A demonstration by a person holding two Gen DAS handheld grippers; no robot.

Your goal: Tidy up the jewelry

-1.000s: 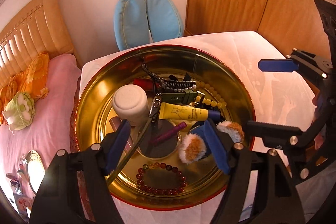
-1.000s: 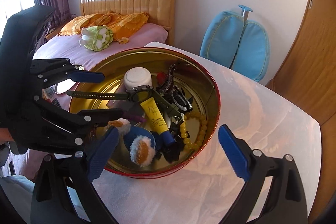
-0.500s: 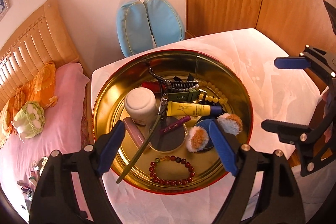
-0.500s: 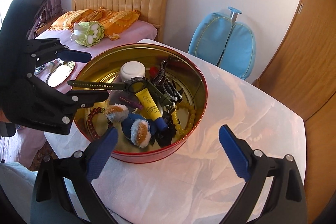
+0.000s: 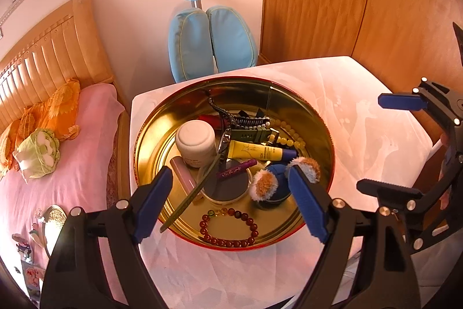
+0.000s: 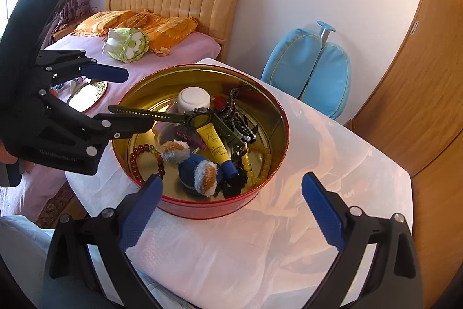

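Gold-lined red tin on white cloth, red bead bracelet at its near edge, left gripper and right gripper both spread, empty.

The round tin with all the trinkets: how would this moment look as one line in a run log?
stage: before first pick | left gripper: open, empty | right gripper: open, empty | tin: on white-covered table, red bead bracelet inside

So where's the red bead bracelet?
The red bead bracelet lies inside the gold tin, at its near edge in the left wrist view, just before the fluffy blue earmuffs.
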